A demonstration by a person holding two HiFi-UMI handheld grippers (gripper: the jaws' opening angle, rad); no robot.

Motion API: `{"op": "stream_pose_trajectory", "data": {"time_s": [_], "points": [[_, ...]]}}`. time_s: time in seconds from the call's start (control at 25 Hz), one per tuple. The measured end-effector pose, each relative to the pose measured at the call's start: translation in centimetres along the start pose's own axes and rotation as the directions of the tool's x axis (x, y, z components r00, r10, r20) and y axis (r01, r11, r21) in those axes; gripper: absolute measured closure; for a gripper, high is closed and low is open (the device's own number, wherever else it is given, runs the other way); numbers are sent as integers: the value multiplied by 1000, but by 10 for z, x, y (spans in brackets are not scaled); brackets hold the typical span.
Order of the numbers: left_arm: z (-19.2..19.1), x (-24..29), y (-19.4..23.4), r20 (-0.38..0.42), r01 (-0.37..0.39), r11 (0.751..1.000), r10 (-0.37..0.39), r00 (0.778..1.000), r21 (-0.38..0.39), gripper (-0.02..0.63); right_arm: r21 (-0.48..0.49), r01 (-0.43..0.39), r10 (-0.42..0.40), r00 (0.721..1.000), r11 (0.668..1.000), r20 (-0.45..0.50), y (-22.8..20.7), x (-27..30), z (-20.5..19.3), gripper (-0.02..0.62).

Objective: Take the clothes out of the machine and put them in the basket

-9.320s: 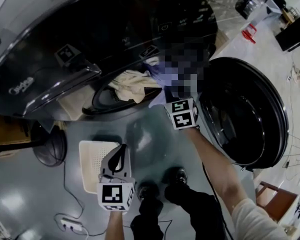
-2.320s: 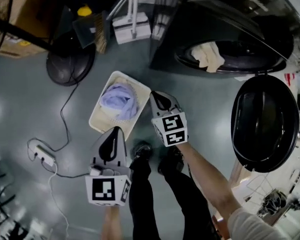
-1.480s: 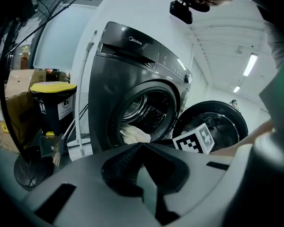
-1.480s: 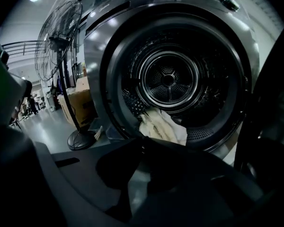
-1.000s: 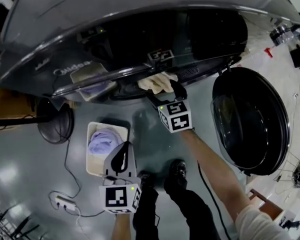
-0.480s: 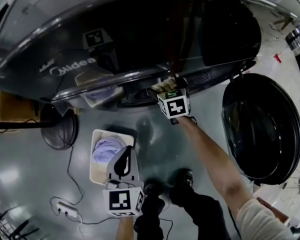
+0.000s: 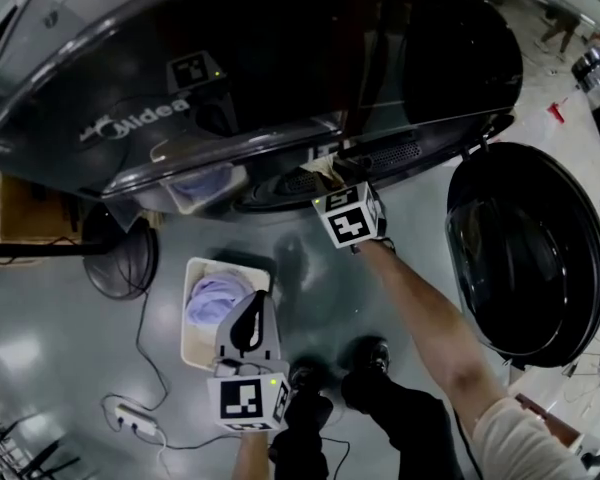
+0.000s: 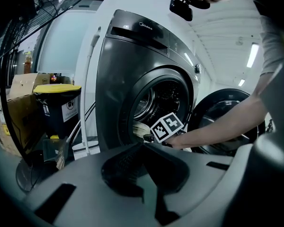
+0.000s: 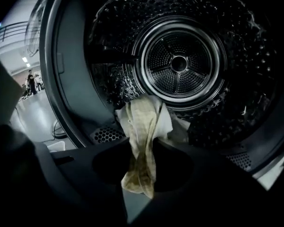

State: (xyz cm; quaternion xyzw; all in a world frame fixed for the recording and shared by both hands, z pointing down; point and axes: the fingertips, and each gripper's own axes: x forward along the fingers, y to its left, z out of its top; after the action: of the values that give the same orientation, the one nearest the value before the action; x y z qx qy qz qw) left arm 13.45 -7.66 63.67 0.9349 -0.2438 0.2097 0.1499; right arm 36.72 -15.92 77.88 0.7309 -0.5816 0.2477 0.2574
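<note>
The dark washing machine stands with its door swung open to the right. A cream cloth hangs out of the drum over the lower lip of the mouth. My right gripper is at that mouth; its jaws are closing and pinch the cream cloth between them. My left gripper hangs low over the floor beside the white basket, shut with nothing in it. A lilac cloth lies in the basket. In the left gripper view the right gripper's marker cube shows at the mouth.
A round black fan base sits left of the basket, and a power strip with its cable lies on the grey floor. A yellow-lidded bin and cardboard boxes stand left of the machine. The person's feet are below the basket.
The right gripper has pushed a little lower into the drum mouth and its jaws have come together on the cream cloth. The left gripper has sunk slightly beside the basket.
</note>
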Motion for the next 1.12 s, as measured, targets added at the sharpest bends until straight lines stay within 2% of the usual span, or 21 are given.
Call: {"op": "stream_pose_trajectory", "data": {"time_s": [0.16,0.36,0.8,1.12], "points": [[2,-5,1,-6,1,1000,-1,1000,2,588,38,-15,15,1000,999,3,-3,-12,3,494],[22,-11,-1,10,15,1000,-15,1000,9,587,72,-6,0,997,997,82,-9,-57,17,497],[76,-57,-68,3,127,991,-127,992,39,586,131,39,-61,984,991,168,-19,-216,40,500],[126,-104,-95,32,155,987,-157,987,47,586,141,66,-96,971,988,218,-21,-331,75,503]]}}
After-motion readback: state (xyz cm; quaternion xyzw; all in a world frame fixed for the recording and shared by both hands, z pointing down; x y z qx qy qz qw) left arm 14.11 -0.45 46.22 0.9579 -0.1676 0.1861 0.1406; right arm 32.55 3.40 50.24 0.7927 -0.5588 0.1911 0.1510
